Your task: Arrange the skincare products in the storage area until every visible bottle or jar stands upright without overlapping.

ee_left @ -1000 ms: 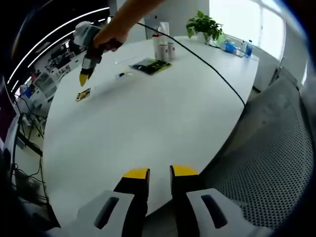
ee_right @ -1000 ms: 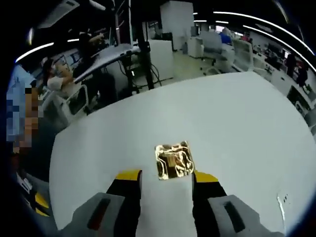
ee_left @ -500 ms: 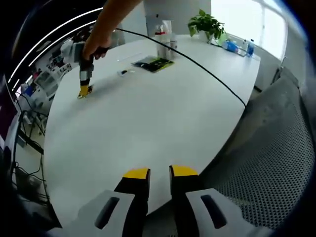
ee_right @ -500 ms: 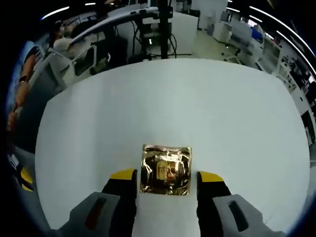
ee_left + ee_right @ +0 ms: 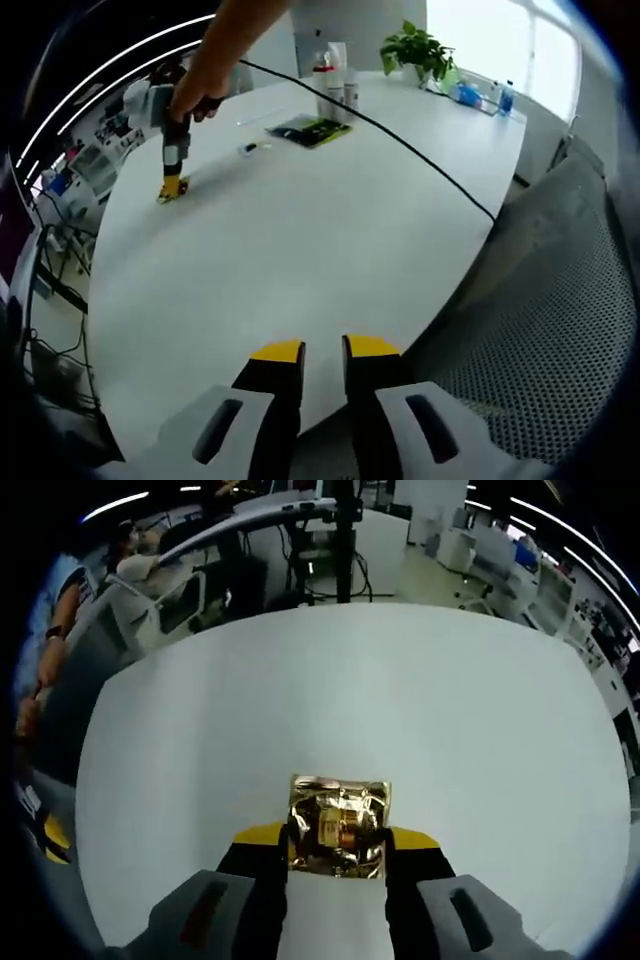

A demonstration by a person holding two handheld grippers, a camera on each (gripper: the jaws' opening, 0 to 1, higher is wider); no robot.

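**You are working in an open-plan office**

You stand at a large white oval meeting surface [image 5: 300, 220], and everything around it says office. Beyond its far edge in the right gripper view, you see rows of desks [image 5: 250, 510] with cables hanging beneath them, a person seated [image 5: 50, 630] to the left of them, and long strip lights [image 5: 560, 550] running across the ceiling. In the left gripper view, a grey mesh office chair [image 5: 540, 330] sits just beside the surface's near edge. At the far end of the surface a potted plant [image 5: 415, 50] stands before a bright window [image 5: 500, 40], with more workstations [image 5: 90, 160] off the surface's left side.
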